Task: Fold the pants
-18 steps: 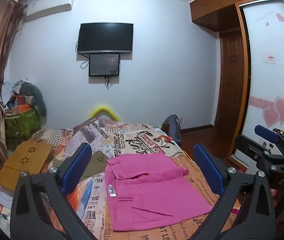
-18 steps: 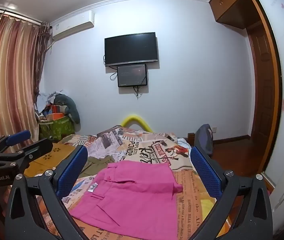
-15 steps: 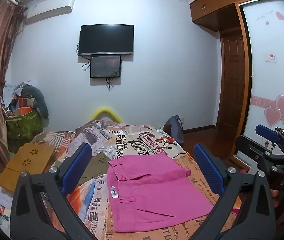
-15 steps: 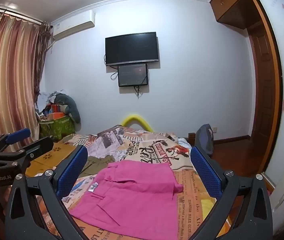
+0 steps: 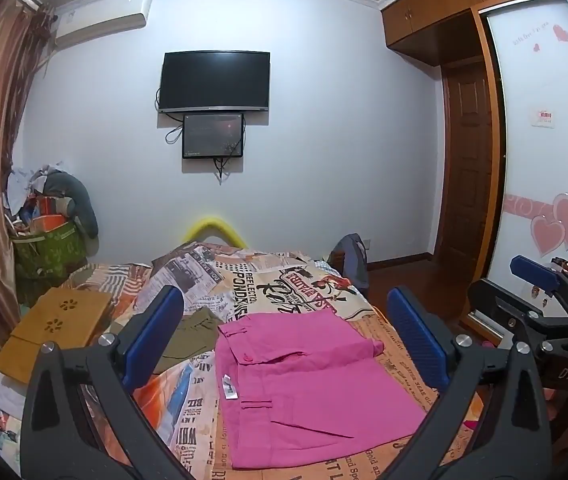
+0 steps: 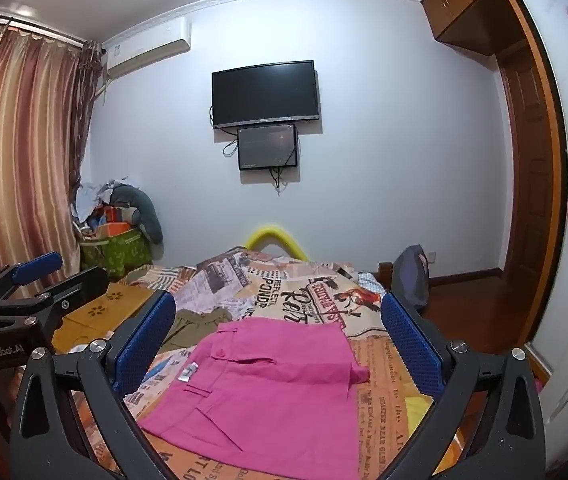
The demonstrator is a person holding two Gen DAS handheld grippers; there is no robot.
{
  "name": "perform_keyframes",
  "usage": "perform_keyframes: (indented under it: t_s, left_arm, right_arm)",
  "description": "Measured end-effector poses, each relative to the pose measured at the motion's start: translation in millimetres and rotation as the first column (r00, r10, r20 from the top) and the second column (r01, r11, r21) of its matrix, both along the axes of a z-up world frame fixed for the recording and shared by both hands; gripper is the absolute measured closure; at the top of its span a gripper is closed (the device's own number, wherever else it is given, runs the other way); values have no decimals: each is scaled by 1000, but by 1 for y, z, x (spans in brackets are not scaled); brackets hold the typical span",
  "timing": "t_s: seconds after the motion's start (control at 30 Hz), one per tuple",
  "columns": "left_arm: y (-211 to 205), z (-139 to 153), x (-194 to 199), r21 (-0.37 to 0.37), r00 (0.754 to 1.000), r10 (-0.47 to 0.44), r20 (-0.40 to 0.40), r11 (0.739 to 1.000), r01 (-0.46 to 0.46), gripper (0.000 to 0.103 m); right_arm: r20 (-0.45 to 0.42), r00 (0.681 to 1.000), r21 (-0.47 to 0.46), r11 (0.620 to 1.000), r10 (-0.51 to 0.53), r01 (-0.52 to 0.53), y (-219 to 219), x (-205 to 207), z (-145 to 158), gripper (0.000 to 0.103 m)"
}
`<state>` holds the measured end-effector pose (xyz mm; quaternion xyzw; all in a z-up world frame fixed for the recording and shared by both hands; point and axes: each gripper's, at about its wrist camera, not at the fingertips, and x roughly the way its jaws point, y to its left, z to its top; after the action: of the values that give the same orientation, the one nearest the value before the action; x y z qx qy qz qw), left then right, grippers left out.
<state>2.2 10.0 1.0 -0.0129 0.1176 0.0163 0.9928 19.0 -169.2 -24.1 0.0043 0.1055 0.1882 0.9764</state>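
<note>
Folded pink pants (image 5: 308,384) lie flat on the bed with the newspaper-print cover (image 5: 268,288); they also show in the right wrist view (image 6: 268,392). My left gripper (image 5: 284,316) is open and empty, held above the pants and apart from them. My right gripper (image 6: 278,322) is open and empty, also above the pants. The right gripper's side shows at the right edge of the left wrist view (image 5: 540,304), and the left gripper's side shows at the left of the right wrist view (image 6: 24,296).
An olive garment (image 5: 192,332) lies left of the pants. A wooden lap tray (image 5: 56,328) sits at the bed's left edge. A cluttered green bag (image 5: 48,248) stands by the curtain. A TV (image 5: 214,82) hangs on the far wall. Wardrobe and door are at the right.
Both grippers have shifted slightly; the view has tilted a little so the pants sit marginally lower. Both stay open and the pants have not moved.
</note>
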Motion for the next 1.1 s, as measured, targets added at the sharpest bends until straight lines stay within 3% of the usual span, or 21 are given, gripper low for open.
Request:
perform_keyframes:
  t_s: [1.1]
  left_arm:
    - [-17,-5,3,17,1000,-32,-2,999,32,0]
  right_arm:
    - [-23,1000,5,1000,-11,11,0,3,-7,1]
